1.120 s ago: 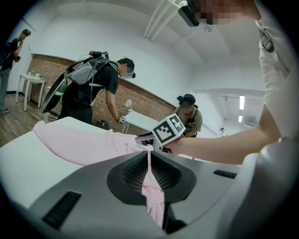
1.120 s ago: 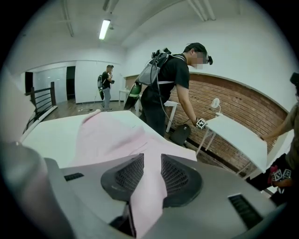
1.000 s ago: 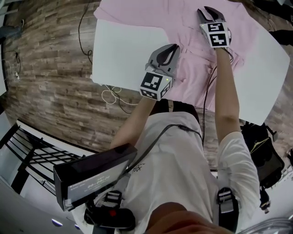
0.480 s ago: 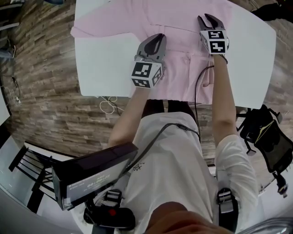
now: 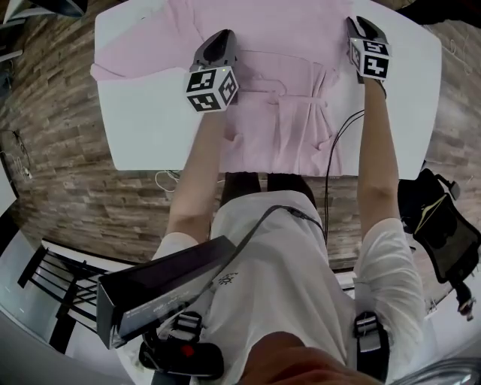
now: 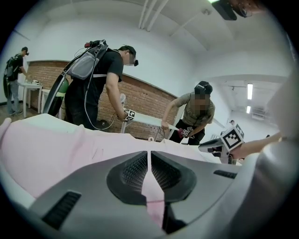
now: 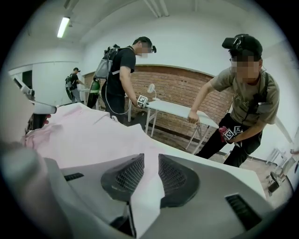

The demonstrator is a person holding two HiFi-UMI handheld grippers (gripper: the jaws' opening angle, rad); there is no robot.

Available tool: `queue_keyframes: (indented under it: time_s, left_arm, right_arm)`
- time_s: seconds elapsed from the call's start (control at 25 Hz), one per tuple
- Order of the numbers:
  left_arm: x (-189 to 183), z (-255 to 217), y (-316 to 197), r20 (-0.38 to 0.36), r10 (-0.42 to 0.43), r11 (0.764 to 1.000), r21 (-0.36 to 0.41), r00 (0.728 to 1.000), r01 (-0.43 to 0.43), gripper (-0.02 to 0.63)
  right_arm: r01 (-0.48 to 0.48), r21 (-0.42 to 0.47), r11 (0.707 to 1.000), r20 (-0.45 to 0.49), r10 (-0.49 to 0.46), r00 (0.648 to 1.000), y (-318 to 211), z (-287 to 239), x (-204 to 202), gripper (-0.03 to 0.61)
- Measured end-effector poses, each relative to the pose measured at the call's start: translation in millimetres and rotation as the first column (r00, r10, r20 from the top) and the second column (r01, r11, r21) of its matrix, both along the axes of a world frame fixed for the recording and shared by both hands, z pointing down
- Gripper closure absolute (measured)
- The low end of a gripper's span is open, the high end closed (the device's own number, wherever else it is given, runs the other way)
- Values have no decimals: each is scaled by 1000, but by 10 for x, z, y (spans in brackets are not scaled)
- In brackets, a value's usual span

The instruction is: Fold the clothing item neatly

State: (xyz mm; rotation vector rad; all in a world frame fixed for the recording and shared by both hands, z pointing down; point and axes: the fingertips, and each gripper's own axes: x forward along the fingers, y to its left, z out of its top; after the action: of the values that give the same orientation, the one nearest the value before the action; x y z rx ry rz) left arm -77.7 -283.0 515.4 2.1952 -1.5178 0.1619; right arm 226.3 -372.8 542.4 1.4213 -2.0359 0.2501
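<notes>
A pink shirt (image 5: 279, 124) lies spread on the white table (image 5: 150, 124), its hem hanging over the near edge and one sleeve reaching the far left. My left gripper (image 5: 223, 36) sits over the shirt's left side. Its jaws are shut on a thin fold of pink fabric (image 6: 150, 186), as the left gripper (image 6: 149, 161) view shows. At the shirt's right edge, my right gripper (image 5: 359, 22) is closed on a thicker fold of the cloth (image 7: 147, 196); the right gripper (image 7: 150, 164) view shows fabric filling the gap between its jaws.
A black cable (image 5: 334, 162) hangs over the table's near edge. A black bag (image 5: 443, 233) sits on the wood floor at the right. Other people (image 7: 243, 93) work at tables (image 7: 180, 109) beyond the far side, along a brick wall.
Both grippers have moved farther across the table with pink fabric in their jaws. The left one went from the shirt's near edge toward its middle left.
</notes>
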Motion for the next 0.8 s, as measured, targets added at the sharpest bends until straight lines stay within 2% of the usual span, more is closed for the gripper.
queue_keyframes:
  time_s: [0.12,0.2,0.24,0.44,0.48,0.64,0.72,0.8]
  left_arm:
    - [-27,122,-128,26,-9,1000,-23,1000,10,611]
    - [-59,183,-163,39,-18,999,-32,999,20,611]
    - [-70,207,-177,43,-24,999,-35,999,26,611]
    - [-107,300,-202,50,-51,997,-62,997,54,611]
    - [-140,317,-199,44,-63,995,-70,997,66,611]
    - [-162,373,-208,53,-71,992,-105,996,76,611]
    - [-150,386,-198,65,-62,991,-117,996,69,611]
    - [-167,365,-179,49,-68,991,-115,996,74,611]
  right_arm:
    - [28,4,1000,0,-28,1000,-246,40,-28,489]
    - [81,-4,997,-16,-81,997,-305,117,-149,563]
    - [106,-14,994,-26,-107,994,-311,179,-195,575]
    - [126,-66,990,-11,-127,992,-317,351,-207,575]
    - [123,-72,990,-25,-125,992,-326,346,-196,575]
    - [55,-90,994,-203,-72,976,-384,358,200,575]
    - [15,-86,996,-187,-31,982,-408,348,412,575]
    - [32,-50,998,-95,-37,995,-369,220,422,575]
